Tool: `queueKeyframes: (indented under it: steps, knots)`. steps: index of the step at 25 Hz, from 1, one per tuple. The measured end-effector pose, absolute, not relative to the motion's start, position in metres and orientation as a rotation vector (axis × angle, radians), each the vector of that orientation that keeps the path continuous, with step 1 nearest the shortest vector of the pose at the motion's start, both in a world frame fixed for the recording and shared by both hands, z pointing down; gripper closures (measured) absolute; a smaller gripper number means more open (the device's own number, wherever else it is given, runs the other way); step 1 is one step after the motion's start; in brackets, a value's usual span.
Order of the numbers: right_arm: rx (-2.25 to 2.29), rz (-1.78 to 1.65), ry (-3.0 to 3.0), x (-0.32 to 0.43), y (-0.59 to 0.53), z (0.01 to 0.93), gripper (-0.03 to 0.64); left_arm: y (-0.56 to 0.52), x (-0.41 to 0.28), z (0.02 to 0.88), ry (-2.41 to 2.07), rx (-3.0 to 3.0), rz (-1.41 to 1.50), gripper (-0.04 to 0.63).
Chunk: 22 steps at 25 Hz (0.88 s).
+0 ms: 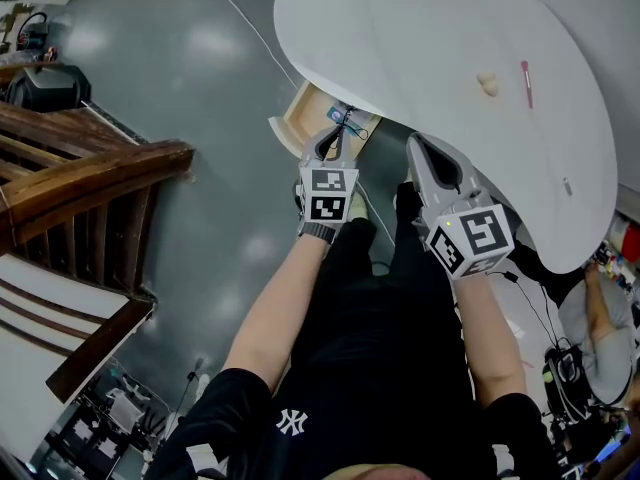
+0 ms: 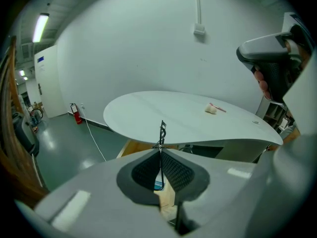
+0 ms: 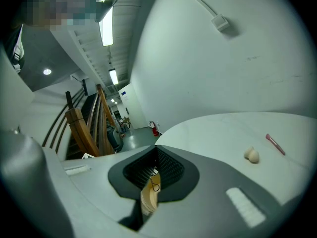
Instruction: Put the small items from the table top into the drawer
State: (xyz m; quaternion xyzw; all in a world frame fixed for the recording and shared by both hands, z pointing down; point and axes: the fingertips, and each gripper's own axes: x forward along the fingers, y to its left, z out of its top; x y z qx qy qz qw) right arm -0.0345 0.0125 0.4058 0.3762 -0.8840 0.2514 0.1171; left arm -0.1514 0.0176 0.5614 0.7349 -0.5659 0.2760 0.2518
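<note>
Table (image 1: 420, 38) white; drawer (image 1: 300, 118) pale wood; stick (image 1: 526, 82) pink; lump (image 1: 488, 84) cream; thin item (image 2: 162, 132) black (blue loop).

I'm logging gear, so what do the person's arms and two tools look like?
The left tool and right tool have pale grey shells, dark dimpled pads and a cube of black-and-white square markers each. The person wears a black short-sleeved T-shirt with a white logo.

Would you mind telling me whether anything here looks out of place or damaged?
Nothing stands out. The drawer sits open under the table edge, the left gripper holds a thin black item over it, and a beige lump and pink stick lie tidily on top.
</note>
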Motion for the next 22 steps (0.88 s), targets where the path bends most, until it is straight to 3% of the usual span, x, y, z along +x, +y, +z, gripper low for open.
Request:
queueKeyframes:
  steps: [22]
  knots:
    - [1.129,0.739,-2.524,-0.038,0.031,0.427,0.595,0.032,-0.184,0.62,-1.506,1.862,0.73,0.58]
